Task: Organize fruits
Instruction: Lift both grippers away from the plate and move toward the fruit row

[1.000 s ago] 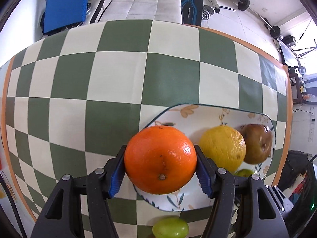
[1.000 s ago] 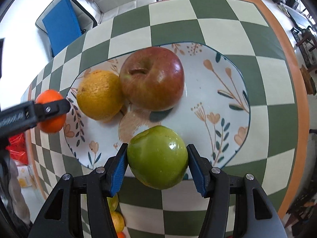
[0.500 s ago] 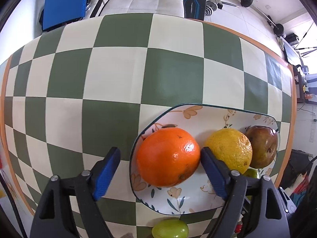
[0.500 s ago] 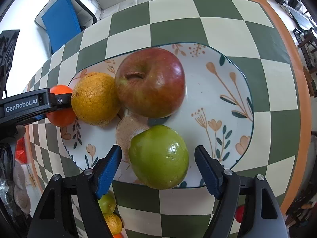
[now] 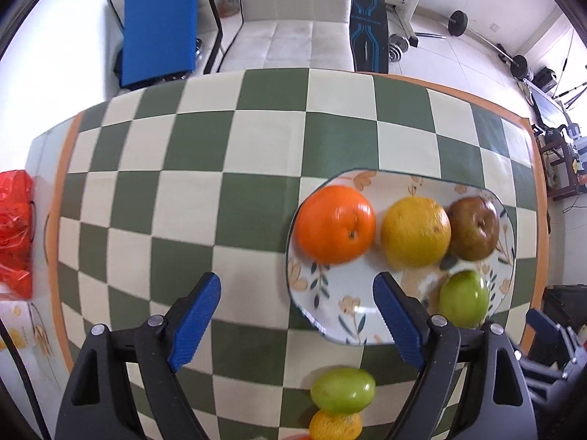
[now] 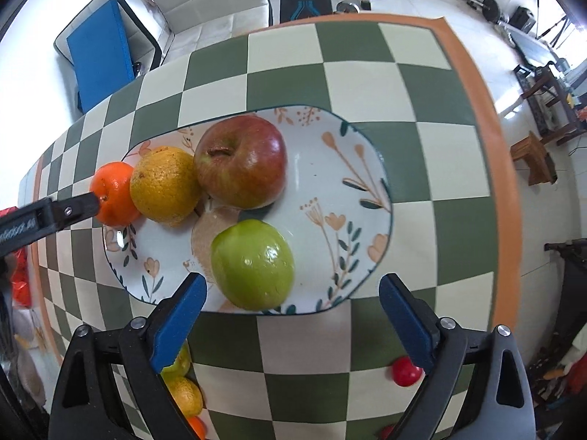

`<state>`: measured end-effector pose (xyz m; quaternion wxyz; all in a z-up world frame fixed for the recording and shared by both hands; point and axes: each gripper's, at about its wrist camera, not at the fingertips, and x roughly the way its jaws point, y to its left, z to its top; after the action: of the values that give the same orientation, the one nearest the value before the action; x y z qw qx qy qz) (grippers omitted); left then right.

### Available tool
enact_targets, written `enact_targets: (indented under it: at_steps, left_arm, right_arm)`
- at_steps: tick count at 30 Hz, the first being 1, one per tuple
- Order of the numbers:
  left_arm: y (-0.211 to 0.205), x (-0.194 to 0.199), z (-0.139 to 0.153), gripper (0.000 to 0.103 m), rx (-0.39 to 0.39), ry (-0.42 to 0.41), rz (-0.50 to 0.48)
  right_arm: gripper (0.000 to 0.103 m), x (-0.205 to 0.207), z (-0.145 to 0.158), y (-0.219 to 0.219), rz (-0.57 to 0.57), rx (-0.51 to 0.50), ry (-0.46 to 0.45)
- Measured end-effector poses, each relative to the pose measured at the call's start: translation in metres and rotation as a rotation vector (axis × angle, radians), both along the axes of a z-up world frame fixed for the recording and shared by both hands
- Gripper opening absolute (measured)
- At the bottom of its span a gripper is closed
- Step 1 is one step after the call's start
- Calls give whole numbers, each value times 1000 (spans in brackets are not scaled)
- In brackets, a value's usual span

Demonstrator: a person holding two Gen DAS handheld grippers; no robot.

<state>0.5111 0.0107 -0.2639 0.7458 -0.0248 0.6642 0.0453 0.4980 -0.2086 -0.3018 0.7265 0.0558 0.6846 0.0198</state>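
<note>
Both wrist cameras look straight down, close above the checkered worktop [image 5: 256, 139]; each view shares the flowered plate [image 6: 352, 168].

Floral plate [image 6: 367, 168] holds orange [image 5: 334, 229], yellow citrus [image 5: 415, 233], red apple [image 6: 240, 161] – green apple [image 6: 252, 264] nearest.

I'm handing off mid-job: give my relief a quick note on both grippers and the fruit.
Left gripper: open, empty, jaws just opened. Right gripper: open, empty, jaws just opened.
On the plate: orange, yellow citrus, red apple, green apple.
Done: four fruits plated.
Left: small green fruit, small orange fruit and red fruit are on the tablecloth.
</note>
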Motion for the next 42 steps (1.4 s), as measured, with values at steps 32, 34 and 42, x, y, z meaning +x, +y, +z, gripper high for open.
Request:
enact_targets:
  at_steps: [32, 34, 42]
  left_arm:
    - [-22, -138, 151, 85, -28, -352, -67]
    - [-21, -139, 149, 85, -30, -340, -70]
    - [3, -146, 98, 101, 94, -214, -35]
  right_arm:
    - [97, -131, 199, -5, -1, -69, -376]
    - [97, -134, 207, -4, -8, -62, -389]
    - [97, -137, 173, 3, -26, 51, -267]
